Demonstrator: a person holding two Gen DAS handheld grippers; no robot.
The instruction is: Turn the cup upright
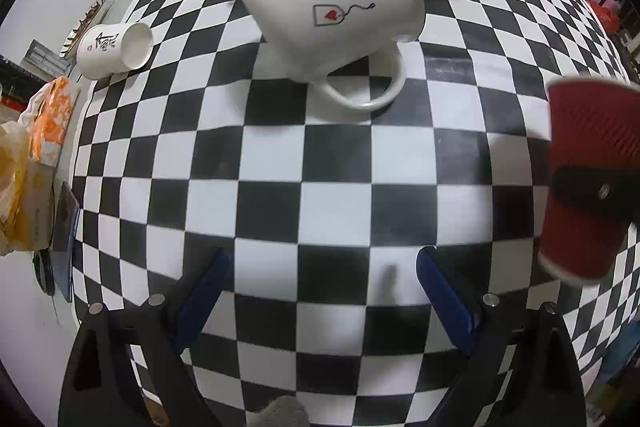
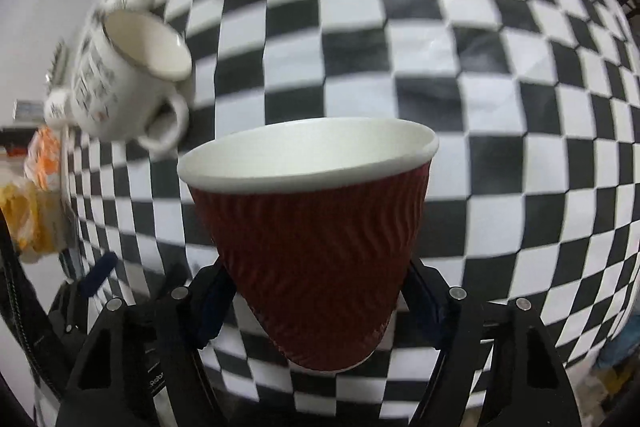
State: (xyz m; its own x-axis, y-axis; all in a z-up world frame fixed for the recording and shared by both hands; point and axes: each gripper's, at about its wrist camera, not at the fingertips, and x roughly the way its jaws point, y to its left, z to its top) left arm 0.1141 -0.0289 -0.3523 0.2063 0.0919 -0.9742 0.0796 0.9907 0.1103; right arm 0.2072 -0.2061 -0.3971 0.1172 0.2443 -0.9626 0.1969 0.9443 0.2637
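Left gripper [image 1: 322,291]: black angular finger arms with triangular cut-outs, blue pads [image 1: 444,301], silver screw heads. Right gripper [image 2: 316,303]: identical black arms, blue pads, silver screws; white lettering at 7 o'clock, black cable at 8 o'clock.

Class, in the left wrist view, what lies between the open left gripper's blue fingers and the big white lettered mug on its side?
Only bare checkered tablecloth separates left gripper from white ceramic mug, left wrist view.
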